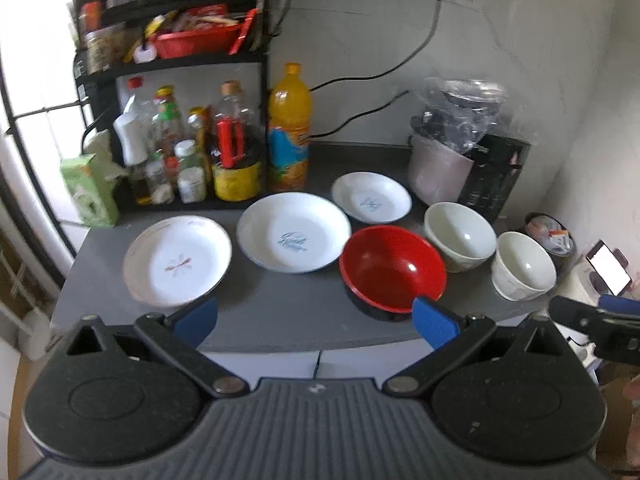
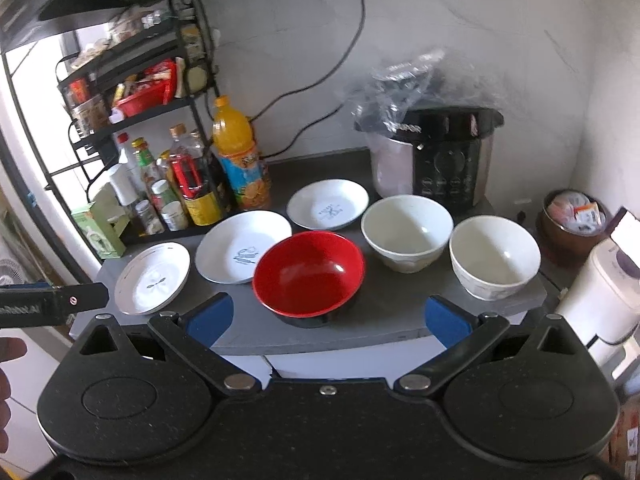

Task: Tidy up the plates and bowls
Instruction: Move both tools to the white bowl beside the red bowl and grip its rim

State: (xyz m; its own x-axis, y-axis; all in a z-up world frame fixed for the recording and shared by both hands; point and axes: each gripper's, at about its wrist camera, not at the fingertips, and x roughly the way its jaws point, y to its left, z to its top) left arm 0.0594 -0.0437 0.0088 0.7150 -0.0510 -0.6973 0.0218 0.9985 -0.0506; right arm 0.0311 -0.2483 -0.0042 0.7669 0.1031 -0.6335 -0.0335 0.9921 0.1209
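Note:
On the grey counter (image 1: 280, 316) lie three white plates: a left plate (image 1: 178, 260) (image 2: 153, 278), a large middle plate (image 1: 294, 237) (image 2: 243, 251) and a small back plate (image 1: 371, 202) (image 2: 328, 209). A red bowl (image 1: 393, 267) (image 2: 309, 273) sits at the front, with a cream bowl (image 1: 460, 235) (image 2: 408, 231) and a white bowl (image 1: 524, 265) (image 2: 495, 261) to its right. My left gripper (image 1: 316, 320) is open and empty at the counter's front edge. My right gripper (image 2: 328, 318) is open and empty, just in front of the red bowl.
A black rack of bottles and jars (image 1: 180, 152) and an orange juice bottle (image 1: 289, 128) stand at the back left. A rice cooker under a plastic bag (image 2: 436, 152) stands back right. A brown bowl (image 2: 574, 218) and a white appliance (image 2: 600, 292) are off the right edge.

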